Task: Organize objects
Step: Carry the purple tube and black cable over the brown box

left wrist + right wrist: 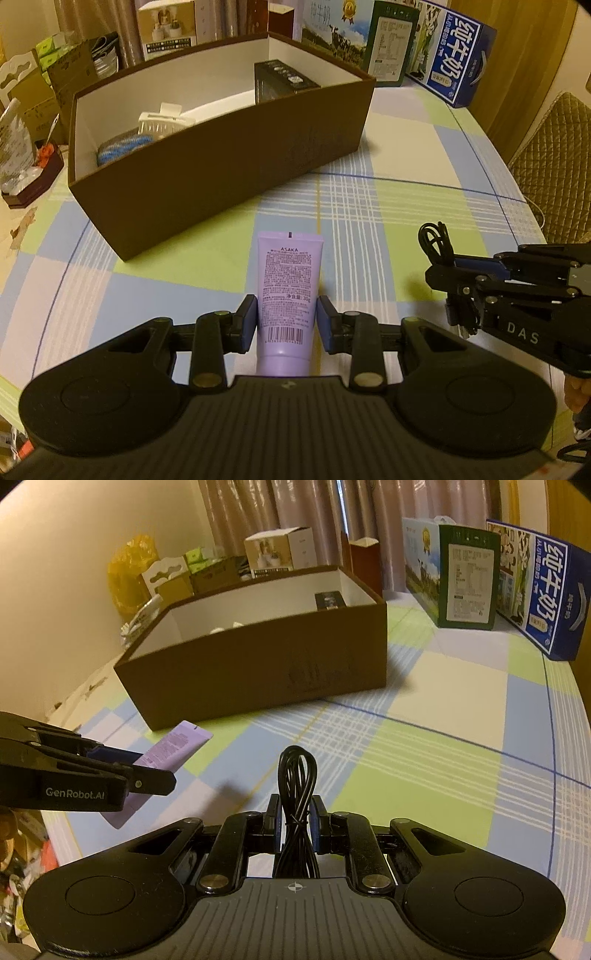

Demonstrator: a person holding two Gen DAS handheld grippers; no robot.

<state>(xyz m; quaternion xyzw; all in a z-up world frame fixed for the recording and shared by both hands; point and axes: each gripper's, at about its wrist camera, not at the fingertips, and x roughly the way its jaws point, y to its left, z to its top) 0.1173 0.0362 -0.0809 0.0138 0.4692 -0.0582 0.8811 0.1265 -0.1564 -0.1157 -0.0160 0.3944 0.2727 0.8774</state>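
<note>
While both tools carry something, neither item is in the open brown cardboard box with white lining (221, 147) yet. Left gripper (286, 321) has its blue pads on either side of a lilac squeeze tube with printed label and barcode (288, 288); in the right wrist view the tube looks lifted and tilted off the checked pastel tablecloth (406, 206), so pads judged pinching it, though a thin gap shows on its right edge in the left view. Grip sits low on the tube body, near the barcode, crimped end pointing to the box.

Right gripper (294, 819) is pressed together on a bundled black cable tied with a twist wire (297, 794), loop end sticking forward past the fingers, above the cloth and well short of the box.

Handling guesses:
- Tube: light, soft plastic, will dent under squeeze; smooth skin may slip. Hold across the flat body, not the cap or the thin crimp.
- Cable: light, floppy, springy; loops could snag the box rim. Best held at the tie, where the strands are bunched, as now.

Already in the box: white claw hair clip (162, 120), blue-white knitted thing (122, 146), dark small carton (284, 79). Free space looks to be mid-box. Blue milk carton (458, 66) stands beyond, on the table.
</note>
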